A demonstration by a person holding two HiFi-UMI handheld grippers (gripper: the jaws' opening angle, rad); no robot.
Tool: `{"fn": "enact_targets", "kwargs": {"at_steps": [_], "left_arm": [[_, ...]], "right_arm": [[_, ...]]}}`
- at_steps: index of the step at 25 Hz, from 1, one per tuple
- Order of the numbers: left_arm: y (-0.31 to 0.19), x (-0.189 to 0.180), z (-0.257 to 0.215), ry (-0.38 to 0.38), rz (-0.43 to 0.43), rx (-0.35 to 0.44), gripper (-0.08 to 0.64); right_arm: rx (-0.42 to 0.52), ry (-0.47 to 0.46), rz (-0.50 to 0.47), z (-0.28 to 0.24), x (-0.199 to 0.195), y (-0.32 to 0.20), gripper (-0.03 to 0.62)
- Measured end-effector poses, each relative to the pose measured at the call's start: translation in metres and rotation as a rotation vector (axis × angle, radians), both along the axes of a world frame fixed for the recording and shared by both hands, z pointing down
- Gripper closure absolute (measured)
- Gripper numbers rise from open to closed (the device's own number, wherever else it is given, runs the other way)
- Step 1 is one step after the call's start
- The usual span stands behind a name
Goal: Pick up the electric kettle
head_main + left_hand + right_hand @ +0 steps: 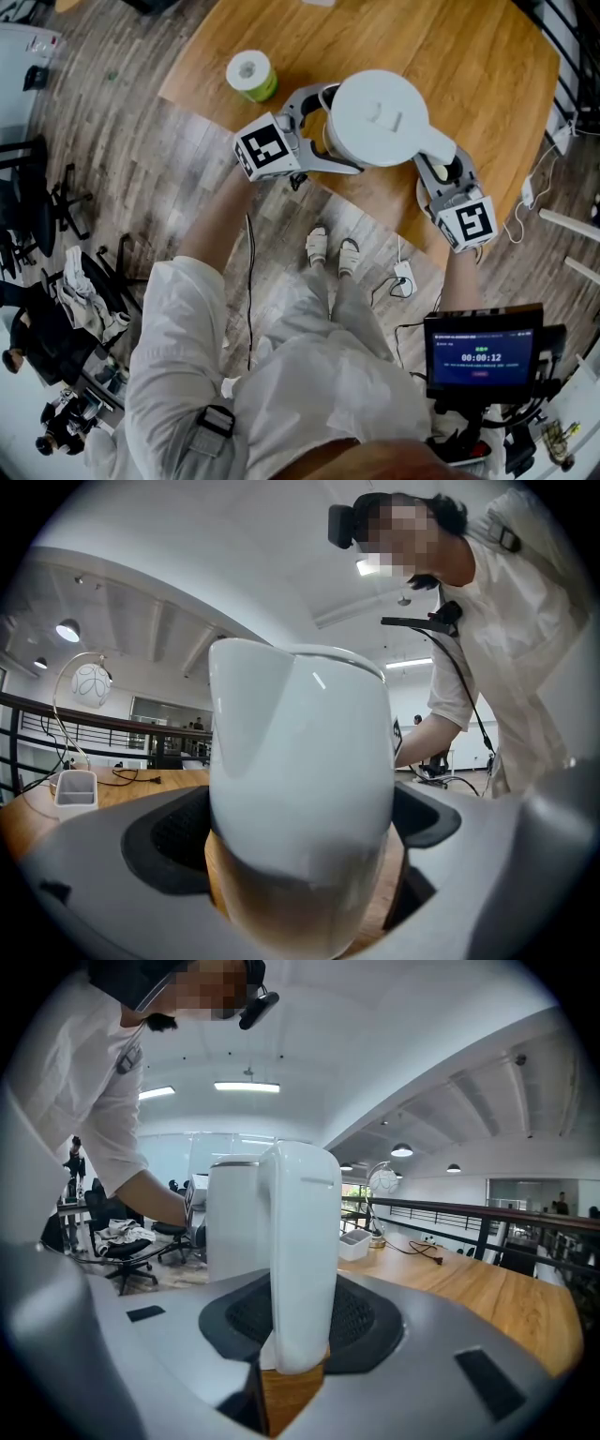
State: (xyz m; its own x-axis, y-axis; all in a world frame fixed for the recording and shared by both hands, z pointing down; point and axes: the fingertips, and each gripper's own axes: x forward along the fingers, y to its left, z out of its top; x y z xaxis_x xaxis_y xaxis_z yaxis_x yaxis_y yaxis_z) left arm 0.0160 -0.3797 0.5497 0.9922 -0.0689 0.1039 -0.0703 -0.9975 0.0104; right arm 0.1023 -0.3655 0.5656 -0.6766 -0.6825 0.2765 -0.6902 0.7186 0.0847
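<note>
The white electric kettle [380, 117] stands upright on the wooden surface [469, 56] near its front edge. The left gripper [333, 131] has its fingers [314, 97] spread wide and pressed against either side of the round body, and the right gripper [446, 171] is clamped narrowly on the handle [433, 145]. The shell looks hard, smooth and glossy, so probably slippery on the curved body, and any water inside, which I cannot see, would add weight; the stiff handle seems the surer hold, with the left grip steadying the body against tipping.
</note>
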Motion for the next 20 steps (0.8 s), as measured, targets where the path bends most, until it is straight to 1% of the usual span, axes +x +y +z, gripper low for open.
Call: {"fn": "enact_targets", "kwargs": {"at_steps": [11,15,20], "left_arm": [[0.0002,0.0005,-0.0016,0.004,-0.008,0.004,-0.023],[-0.002,-0.0016,-0.0054,0.014,-0.015,-0.01,-0.023],[-0.0034,-0.0016,-0.0068,0.007,-0.018,-0.02,-0.023]], "right_arm": [[-0.01,-0.005,0.015,0.0001,0.0007,-0.0009,0.476],[-0.016,-0.004,0.021,-0.002,-0.0014,-0.0031,0.476],[-0.017,0.0,0.026,-0.0047,-0.0019,-0.0054,0.476]]}}
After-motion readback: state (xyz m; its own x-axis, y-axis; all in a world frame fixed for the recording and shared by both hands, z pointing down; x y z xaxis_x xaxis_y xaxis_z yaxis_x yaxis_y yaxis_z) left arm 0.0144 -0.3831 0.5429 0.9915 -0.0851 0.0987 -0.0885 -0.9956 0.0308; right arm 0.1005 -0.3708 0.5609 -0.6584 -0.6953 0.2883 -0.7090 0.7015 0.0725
